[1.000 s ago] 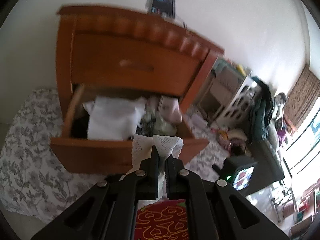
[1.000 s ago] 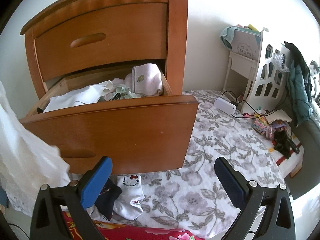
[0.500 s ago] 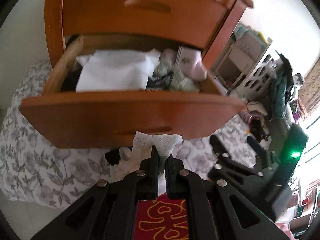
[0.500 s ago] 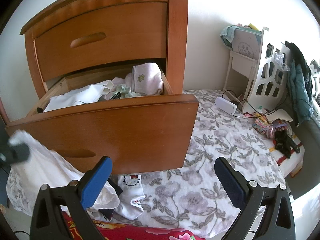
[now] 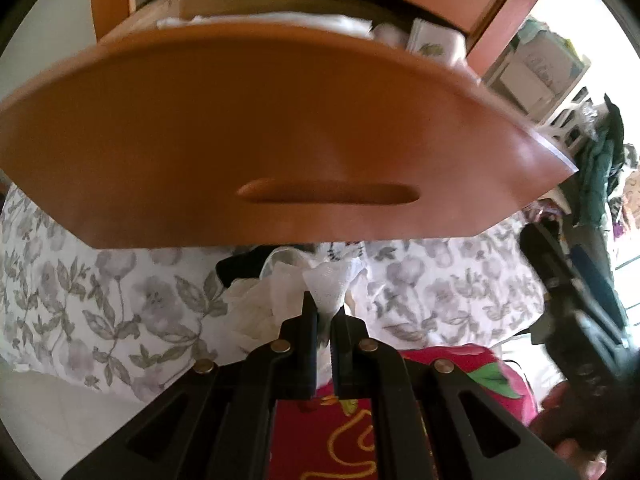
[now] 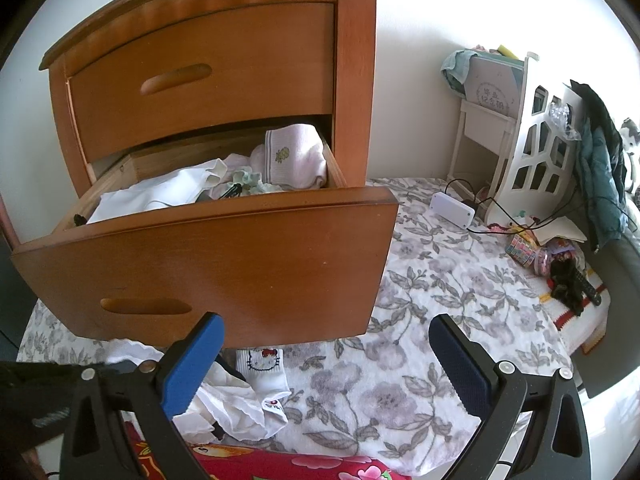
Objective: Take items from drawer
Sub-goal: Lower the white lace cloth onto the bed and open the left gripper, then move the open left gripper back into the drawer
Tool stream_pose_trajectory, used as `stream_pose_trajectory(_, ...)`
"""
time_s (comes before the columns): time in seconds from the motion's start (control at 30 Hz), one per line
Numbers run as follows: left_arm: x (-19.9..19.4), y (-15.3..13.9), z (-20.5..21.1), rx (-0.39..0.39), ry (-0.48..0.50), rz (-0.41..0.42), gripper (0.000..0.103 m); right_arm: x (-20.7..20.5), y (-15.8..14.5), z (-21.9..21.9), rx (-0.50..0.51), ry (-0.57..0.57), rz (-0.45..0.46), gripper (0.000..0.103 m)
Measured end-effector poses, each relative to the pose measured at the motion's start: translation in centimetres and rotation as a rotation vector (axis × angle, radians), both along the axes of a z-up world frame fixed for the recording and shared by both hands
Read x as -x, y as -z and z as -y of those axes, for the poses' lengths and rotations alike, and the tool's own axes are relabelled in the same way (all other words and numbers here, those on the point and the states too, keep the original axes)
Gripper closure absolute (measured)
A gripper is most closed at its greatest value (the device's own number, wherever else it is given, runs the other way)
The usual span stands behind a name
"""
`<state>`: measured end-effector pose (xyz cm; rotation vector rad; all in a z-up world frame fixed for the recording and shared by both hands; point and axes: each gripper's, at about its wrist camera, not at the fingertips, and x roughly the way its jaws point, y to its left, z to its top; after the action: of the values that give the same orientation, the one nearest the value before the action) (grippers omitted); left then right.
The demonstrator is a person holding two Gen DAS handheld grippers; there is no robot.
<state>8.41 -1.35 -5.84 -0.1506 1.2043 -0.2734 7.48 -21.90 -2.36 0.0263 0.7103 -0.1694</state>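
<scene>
Left claw (image 5: 325, 312) grips a thin white lace cloth (image 5: 328, 284); right claw (image 6: 324, 364) stands wide open, empty.
Ahead of both, the smooth curved wooden drawer (image 6: 224, 252) front; soft folded clothes (image 6: 160, 196) inside.

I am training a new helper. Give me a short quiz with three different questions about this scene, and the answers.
1. True or false: the left tongs are shut on a white lacy cloth.
2. Which drawer stands open? A) upper drawer B) lower drawer
3. Fill in: the right tongs are open and hold ____.

Key:
1. True. The cloth is pinched between the tips, low over the pile of clothes on the flowered sheet.
2. B. White and pink clothes still lie inside it.
3. Nothing. The wide gap shows only the sheet and a cat-print sock.
</scene>
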Motion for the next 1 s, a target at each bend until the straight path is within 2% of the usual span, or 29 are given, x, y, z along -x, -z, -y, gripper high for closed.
stream_pose_trajectory(0.23, 0.0, 1.4, -0.7, -0.003, -0.026, -0.036, 0.094, 0.0, 0.0, 0.0, -0.001, 0.0, 0.0, 0.0)
stream_pose_trajectory(0.37, 0.1, 1.8, -1.2, 0.0, -0.052, -0.044, 0.056, 0.0, 0.0, 0.0, 0.0, 0.0, 0.0, 0.0)
stream_pose_trajectory(0.4, 0.1, 1.8, -1.4, 0.003, -0.057, -0.044, 0.051, 0.0, 0.0, 0.0, -0.001, 0.0, 0.0, 0.0)
stream_pose_trajectory(0.6, 0.1, 1.7, -2.2, 0.004, -0.097, -0.05, 0.033, 0.0, 0.0, 0.0, -0.001, 0.0, 0.0, 0.0)
stream_pose_trajectory(0.73, 0.1, 1.7, -2.6, -0.023, -0.123, -0.047, 0.027, 0.0, 0.0, 0.0, -0.002, 0.0, 0.0, 0.0)
stream_pose_trajectory(0.8, 0.2, 1.7, -2.7, -0.034, -0.124, -0.03, 0.011, 0.0, 0.0, 0.0, -0.002, 0.0, 0.0, 0.0)
stream_pose_trajectory(0.83, 0.3, 1.6, -2.8, -0.041, -0.127, -0.015, 0.008, 0.0, 0.0, 0.0, -0.002, 0.0, 0.0, 0.0)
stream_pose_trajectory(1.0, 0.6, 0.9, -3.7, -0.053, -0.156, 0.043, 0.007, 0.0, 0.0, 0.0, -0.002, 0.0, -0.001, 0.0)
